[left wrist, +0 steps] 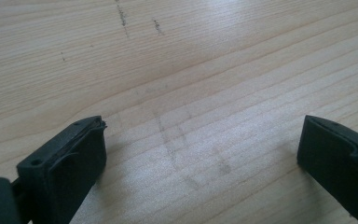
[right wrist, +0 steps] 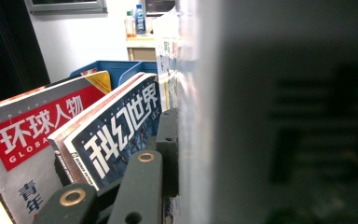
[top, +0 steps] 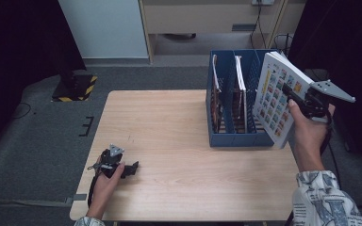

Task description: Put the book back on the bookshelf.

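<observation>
My right gripper (top: 291,97) is shut on a white book (top: 274,96) with a grid of small colourful pictures on its cover. The book hangs tilted above the right end of a blue file rack (top: 235,139). In the right gripper view the book (right wrist: 270,116) is a blurred white slab pressed against one black jaw. Two magazines stand in the rack, one with a red title band (right wrist: 32,135) and one dark blue (right wrist: 116,135). My left gripper (top: 131,168) lies on the wooden table (top: 169,141) near its front left corner, with the jaws wide apart over bare wood (left wrist: 200,154).
The rack stands at the table's right side with its slots facing up; two thin magazines (top: 239,89) lean inside. A black stand with a yellow-striped base (top: 75,87) sits on the floor beyond the table's left corner. Bottles (right wrist: 140,18) stand on a far shelf.
</observation>
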The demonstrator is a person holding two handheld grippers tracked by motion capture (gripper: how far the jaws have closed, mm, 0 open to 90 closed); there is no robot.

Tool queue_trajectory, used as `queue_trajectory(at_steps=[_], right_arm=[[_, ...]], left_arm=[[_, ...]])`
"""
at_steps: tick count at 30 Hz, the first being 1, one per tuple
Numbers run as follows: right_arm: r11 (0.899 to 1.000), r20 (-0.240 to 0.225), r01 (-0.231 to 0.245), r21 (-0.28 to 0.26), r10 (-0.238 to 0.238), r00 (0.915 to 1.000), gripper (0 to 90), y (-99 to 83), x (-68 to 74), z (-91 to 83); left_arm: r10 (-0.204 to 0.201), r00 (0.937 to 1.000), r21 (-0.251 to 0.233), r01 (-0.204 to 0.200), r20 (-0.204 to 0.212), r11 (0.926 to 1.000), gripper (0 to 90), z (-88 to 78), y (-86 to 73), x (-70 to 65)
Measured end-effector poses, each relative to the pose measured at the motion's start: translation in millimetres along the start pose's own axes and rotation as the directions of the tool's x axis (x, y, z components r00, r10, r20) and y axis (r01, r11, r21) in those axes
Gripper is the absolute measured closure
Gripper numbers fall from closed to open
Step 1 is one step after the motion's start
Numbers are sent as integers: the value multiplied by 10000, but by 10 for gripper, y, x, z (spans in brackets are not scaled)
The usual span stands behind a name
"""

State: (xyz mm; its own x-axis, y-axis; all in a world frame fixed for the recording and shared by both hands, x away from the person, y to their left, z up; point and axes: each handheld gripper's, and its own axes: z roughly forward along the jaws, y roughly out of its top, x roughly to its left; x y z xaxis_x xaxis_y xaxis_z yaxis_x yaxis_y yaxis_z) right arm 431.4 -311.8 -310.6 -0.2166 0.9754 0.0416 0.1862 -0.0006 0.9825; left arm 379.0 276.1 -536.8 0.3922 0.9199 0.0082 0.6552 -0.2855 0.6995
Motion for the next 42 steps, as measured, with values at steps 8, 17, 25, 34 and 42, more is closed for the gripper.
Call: queue_trajectory(at_steps=[8,17,25,34,42], right_arm=[[9995,205,-315,-66,316,9993,737,-7,-46,66],[9976,417,-632,-267,643,9971,736,43,-56,235],[9968,738,-650,-464,683,9949,737,63,-76,388],[9951,824,-818,-564,862,9929,736,22,-133,512],[9944,769,-849,-631,897,9930,736,0,-118,611]], left_arm=[[-2,10000,2,2,0,10000,5,0,0,0],[-7,10000,9,7,-5,10000,2,2,2,-2],[-1,10000,14,1,-5,10000,1,2,2,-2],[18,10000,29,-18,-6,10000,0,8,7,-3],[3,10000,25,-3,-20,10000,0,9,9,-7]])
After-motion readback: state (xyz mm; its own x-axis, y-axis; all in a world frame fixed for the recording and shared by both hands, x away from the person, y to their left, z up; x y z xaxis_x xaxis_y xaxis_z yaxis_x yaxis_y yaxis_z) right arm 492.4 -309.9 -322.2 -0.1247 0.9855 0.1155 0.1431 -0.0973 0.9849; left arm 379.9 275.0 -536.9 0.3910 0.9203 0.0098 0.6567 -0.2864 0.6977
